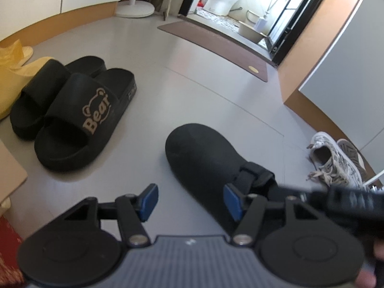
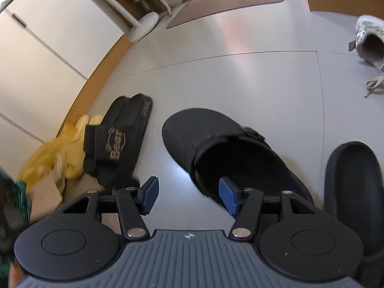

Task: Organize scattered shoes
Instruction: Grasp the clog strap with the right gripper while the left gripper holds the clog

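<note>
Left gripper (image 1: pixel 190 200) nearest, jaws apart, nothing between the pads; its right pad sits over the near edge of a black clog (image 1: pixel 206 158), contact can't be told from the left wrist view; right gripper (image 2: pixel 189 195) also spread and empty, its right pad at the rim of the same clog's heel opening, not clamped; second black clog (image 2: pixel 352 187) lies just right of the first, near but apart, so that pair isn't lined up yet; a little further left, black Bear slippers (image 1: pixel 72 112) sit side by side, touching, toes the same way, looks done; yellow slippers (image 1: pixel 21 72) just behind them by the wall, partly hidden, look grouped too; far right, patterned sneakers (image 1: pixel 336 160) by the wall, one tipped on its side, laces loose, untouched; beyond, brown doormat (image 1: pixel 216 40) at the doorway; judgement: roughly halfway; clogs in hand now, sneakers left.
</note>
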### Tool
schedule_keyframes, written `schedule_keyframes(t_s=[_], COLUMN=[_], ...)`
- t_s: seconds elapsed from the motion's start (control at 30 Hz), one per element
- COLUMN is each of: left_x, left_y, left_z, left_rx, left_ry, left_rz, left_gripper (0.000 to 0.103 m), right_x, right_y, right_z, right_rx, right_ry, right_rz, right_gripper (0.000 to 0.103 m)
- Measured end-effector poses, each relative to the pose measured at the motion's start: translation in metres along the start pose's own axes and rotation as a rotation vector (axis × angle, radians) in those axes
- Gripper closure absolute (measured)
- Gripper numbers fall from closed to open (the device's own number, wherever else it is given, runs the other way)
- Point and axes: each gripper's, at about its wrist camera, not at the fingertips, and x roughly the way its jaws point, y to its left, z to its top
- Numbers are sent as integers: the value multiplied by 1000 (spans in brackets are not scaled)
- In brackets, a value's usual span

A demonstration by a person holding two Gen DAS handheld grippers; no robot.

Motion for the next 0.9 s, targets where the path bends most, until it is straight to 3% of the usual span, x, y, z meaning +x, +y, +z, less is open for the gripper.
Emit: schedule_keyframes(t_s=[0.33, 0.5, 0.9], left_x=[-2, 2, 6], left_y=[13, 16, 22], left_z=[-3, -7, -14], left_rx=[-42, -50, -103], left_ry=[1, 23, 45], left_rz=[16, 29, 54], left_gripper=[38, 38, 38], right_x=[38, 45, 39], right_y=[-3, -2, 7], right_z=[19, 24, 26], right_rx=[102, 139, -43], right_ry=[15, 5, 39], right_rz=[-66, -82, -67], right_gripper=[59, 74, 82])
